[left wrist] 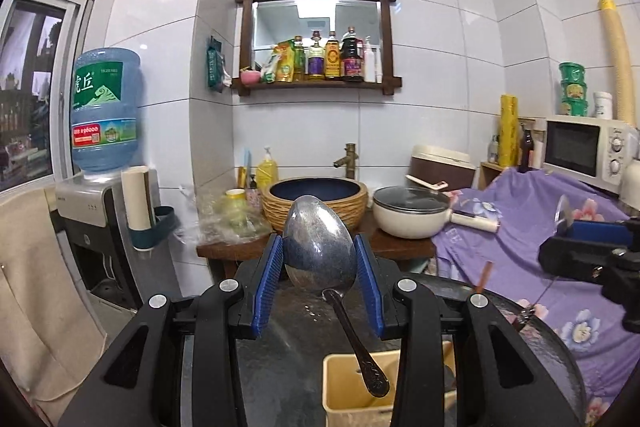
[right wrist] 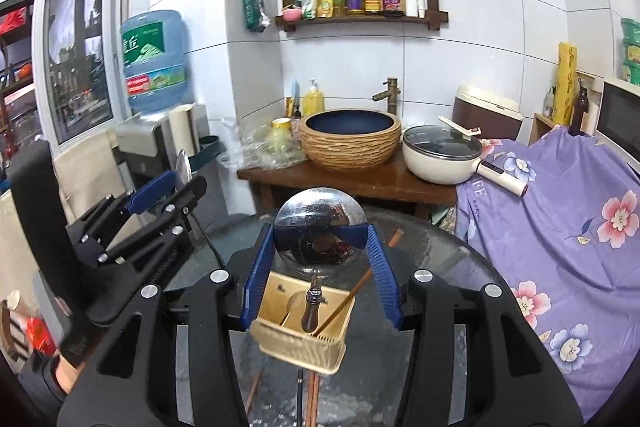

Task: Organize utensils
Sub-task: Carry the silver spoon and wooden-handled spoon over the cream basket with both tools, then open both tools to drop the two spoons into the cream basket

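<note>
Left gripper is narrowed onto the bowl of a big oval metal spoon, blue pads pressing both edges, handle hanging down toward the beige utensil basket below. Spoon is held up in the air over the round glass surface. Basket sits on that surface, right under the handle tip.

Right gripper is likewise clamped on the round bowl of a ladle, pads on its two sides, dark handle pointing down at the same basket. A thin chopstick leans out of one basket compartment; more sticks lie on the glass beneath, partly hidden.

Handling, my guess: both pieces are stiff steel, light to medium weight, not fragile. Polished curved bowls are slippery, and a pinch across the widest part lets them pivot or slide out, so the handles swing freely. A firmer hold would be at the neck or flat handle. Basket looks like light plastic and could tip or skid on the glass if a handle knocks its rim. Lowering handle-first into a slot looks like the next step.
</note>
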A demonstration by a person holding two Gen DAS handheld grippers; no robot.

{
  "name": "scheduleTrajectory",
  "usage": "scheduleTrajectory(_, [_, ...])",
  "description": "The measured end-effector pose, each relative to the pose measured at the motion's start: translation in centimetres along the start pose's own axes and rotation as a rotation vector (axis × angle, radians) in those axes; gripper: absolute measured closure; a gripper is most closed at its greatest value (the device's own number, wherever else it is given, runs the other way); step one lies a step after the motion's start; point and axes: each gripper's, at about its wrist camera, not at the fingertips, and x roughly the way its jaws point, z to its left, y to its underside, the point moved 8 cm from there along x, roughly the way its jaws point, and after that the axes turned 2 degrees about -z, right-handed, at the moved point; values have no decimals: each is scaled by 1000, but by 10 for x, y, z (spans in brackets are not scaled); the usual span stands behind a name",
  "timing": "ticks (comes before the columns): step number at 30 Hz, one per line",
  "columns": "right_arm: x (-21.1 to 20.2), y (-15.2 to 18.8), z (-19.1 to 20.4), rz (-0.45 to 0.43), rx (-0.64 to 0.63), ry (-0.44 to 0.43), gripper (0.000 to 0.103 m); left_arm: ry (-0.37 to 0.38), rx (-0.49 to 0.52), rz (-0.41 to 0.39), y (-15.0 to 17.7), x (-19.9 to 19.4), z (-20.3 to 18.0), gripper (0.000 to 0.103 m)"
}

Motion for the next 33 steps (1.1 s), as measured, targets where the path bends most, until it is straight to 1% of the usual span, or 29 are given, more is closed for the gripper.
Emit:
scheduleTrajectory(2, [13, 5, -1, 6, -6, 15, 55, -19, -8, 21, 9, 12, 2, 67])
scheduleTrajectory(4, [25, 15, -2, 11, -13, 29, 55, -17, -38, 53, 22, 24, 4, 67])
scheduleTrajectory(7, [40, 31, -3, 17, -29, 47, 55, -21, -50, 71, 36, 32, 8, 67])
scheduleTrajectory(10, [52, 46, -3, 27, -41, 47, 55, -4, -51, 98, 50, 38, 5, 67])
scheduleTrajectory(13, [59, 58, -1, 31, -47, 36, 55, -2, -48, 100, 59, 39, 5, 67])
scheduleTrajectory(21, [78, 86, -2, 78, -46, 35, 55, 6, 5, 128, 84, 41, 1, 67])
scheduleTrajectory(33, [89, 110, -4, 127, -45, 25, 55, 43, 88, 150, 102, 40, -9, 67])
